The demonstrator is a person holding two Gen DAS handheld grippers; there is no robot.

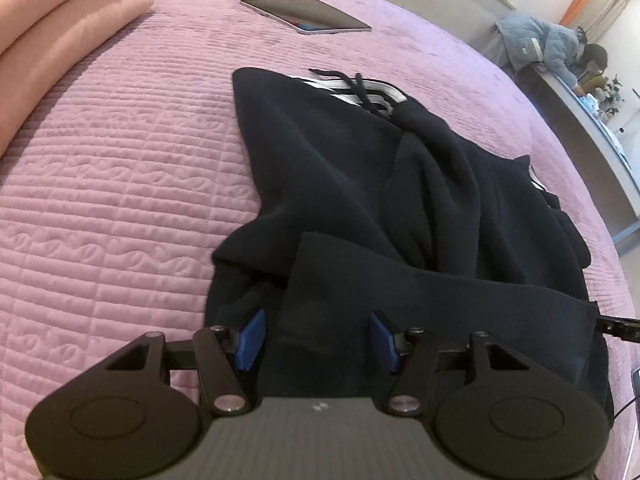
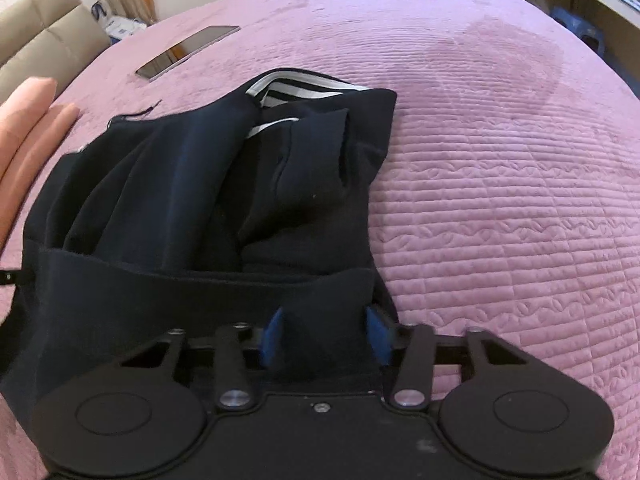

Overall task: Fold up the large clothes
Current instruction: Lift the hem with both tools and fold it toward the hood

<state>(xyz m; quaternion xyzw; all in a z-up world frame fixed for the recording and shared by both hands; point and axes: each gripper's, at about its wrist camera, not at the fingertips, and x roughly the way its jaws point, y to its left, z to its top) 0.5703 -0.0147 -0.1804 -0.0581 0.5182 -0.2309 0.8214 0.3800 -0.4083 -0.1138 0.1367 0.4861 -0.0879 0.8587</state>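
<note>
A wide pink quilted bedspread [image 1: 120,200] fills both views, and there's plenty of bare quilt here: a broad open stretch on the left in the left wrist view, an even bigger one on the right in the right wrist view. In the left wrist view the bed's far edge curves round at upper right, with a counter and a person in a pale blue jacket [image 1: 536,46] leaning over it beyond. Peach-coloured folded bedding [image 1: 60,28] crowds the upper-left corner.

In the middle lies the dark navy garment [image 1: 360,184], bunched and creased, its striped black-and-white waistband [image 1: 360,92] at the far end with a drawstring [image 1: 360,88] trailing over it. A near band of the fabric runs crosswise just ahead of both tools. A tablet [image 1: 308,16] lies flat on the quilt well beyond the garment, clear of it.

Now the left gripper [image 1: 318,338]: blue pads [image 1: 252,340] roughly half apart, navy cloth lying between them, but the pads don't look pressed onto it. The right gripper [image 2: 325,332]: its pads [image 2: 272,336] stand narrower, with a fold of the near band bulging between them and both pads seeming to touch the cloth; whether it's truly clamped, I can't tell. A black strap end [image 1: 620,326] pokes in at the right edge.
</note>
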